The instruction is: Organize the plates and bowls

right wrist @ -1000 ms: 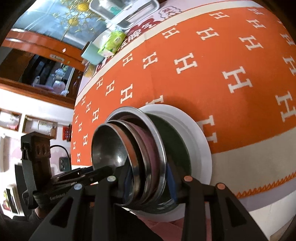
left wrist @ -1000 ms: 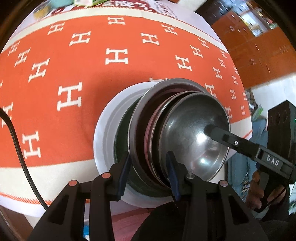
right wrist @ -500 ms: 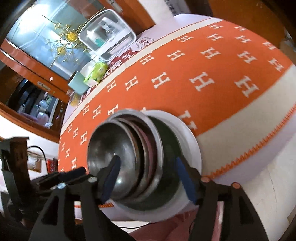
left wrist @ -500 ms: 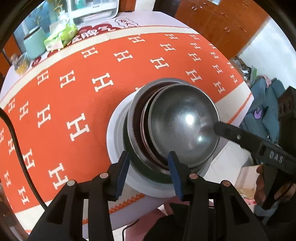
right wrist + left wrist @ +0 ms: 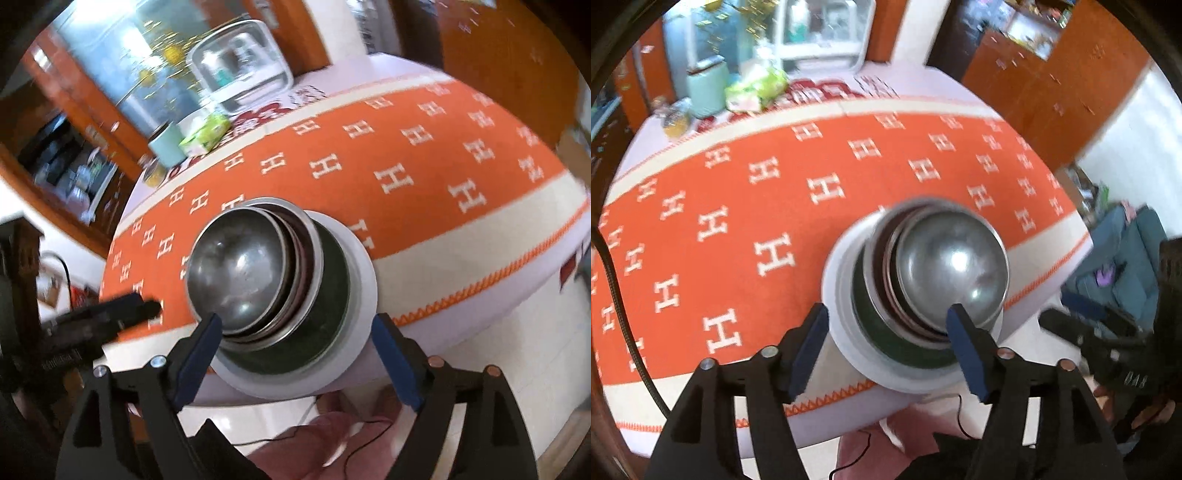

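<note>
A stack of dishes rests near the front edge of the orange cloth (image 5: 812,229). A shiny steel bowl (image 5: 955,266) (image 5: 240,269) tops it, nested in wider steel and dark bowls, all on a white plate (image 5: 846,332) (image 5: 360,280). My left gripper (image 5: 886,325) hovers over the near rim, its jaws opening, pads clear of the dishes. My right gripper (image 5: 295,334) straddles the stack from above with its jaws opening wide, touching nothing. The other gripper (image 5: 1100,332) (image 5: 103,321) shows at each view's side.
At the table's far side stand a clear lidded box (image 5: 240,70), a pale green canister (image 5: 705,88) (image 5: 164,142) and a green packet (image 5: 757,86) (image 5: 205,133). Brown wooden cabinets (image 5: 1052,77) line the wall. The tile floor (image 5: 517,369) lies below the table's front edge.
Both grippers let go of the stack's rims, spread their jaws and rose back away from it. The dishes have settled from a tilt to sit on the white plate.
</note>
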Demonstrator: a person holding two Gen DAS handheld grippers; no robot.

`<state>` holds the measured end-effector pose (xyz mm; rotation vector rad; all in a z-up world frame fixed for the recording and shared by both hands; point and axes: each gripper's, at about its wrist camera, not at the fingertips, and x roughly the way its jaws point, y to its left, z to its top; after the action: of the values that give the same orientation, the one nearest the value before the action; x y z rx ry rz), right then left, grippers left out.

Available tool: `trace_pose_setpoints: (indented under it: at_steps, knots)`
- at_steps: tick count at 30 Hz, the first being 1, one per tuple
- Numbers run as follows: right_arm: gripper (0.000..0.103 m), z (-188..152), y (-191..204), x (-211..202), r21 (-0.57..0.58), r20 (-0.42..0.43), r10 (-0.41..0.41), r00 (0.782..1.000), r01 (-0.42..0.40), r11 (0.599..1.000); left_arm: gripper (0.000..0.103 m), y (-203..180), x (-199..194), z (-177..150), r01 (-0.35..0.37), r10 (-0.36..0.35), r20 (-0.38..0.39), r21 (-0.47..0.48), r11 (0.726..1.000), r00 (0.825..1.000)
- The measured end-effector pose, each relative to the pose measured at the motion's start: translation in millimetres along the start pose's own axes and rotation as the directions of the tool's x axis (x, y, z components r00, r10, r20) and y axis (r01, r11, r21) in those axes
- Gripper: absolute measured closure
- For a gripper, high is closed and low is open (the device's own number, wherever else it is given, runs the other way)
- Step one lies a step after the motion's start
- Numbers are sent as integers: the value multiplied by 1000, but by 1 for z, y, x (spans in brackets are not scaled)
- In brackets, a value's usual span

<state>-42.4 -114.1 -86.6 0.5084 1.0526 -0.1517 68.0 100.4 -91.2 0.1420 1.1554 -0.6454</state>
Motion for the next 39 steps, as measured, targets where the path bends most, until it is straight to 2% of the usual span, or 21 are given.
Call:
trace_pose_setpoints:
  at_steps: [5, 6, 10, 15, 19, 21, 25, 28, 33, 39]
  knots:
    - [11, 9, 4, -29, -95, -34, 39, 999, -42, 995, 27, -10, -33, 3, -48, 53, 87, -56, 997, 995]
    - [10, 10, 5, -36, -118, -38, 41, 998, -45, 992, 23, -14, -37, 3, -59, 65, 85, -63, 996, 994]
    - [7, 14, 11, -58, -173, -64, 69, 996, -79, 982, 21, -30, -54, 0, -63, 71, 66, -124, 990, 995]
    - [5, 14, 20, -88, -243, -41, 115, 993, -121, 962, 15, -68, -68, -16, -94, 109, 109, -133, 987, 988]
    - [2, 10, 21, -99, -307, 7, 56, 998, -51, 950, 15, -96, -69, -24, -146, 166, 145, -139, 979, 975]
    - [1, 11, 13, -102, -292, 24, 56, 998, -46, 955, 15, -101, -73, -24, -173, 202, 168, -170, 970, 965]
    - [1, 16, 2, -115, -285, 113, 58, 992, -24, 958, 14, -106, -81, -27, -260, 311, 191, -253, 932, 931]
    - [1, 18, -3, -122, -297, 161, 84, 983, -33, 954, 14, -111, -84, -32, -301, 360, 200, -274, 913, 911]
    - [1, 23, -1, -125, -317, 195, 121, 973, -54, 947, 11, -118, -93, -32, -393, 461, 233, -284, 875, 856]
    - [0, 30, -1, -121, -321, 197, 153, 968, -84, 943, 2, -115, -102, -34, -422, 504, 243, -321, 848, 829]
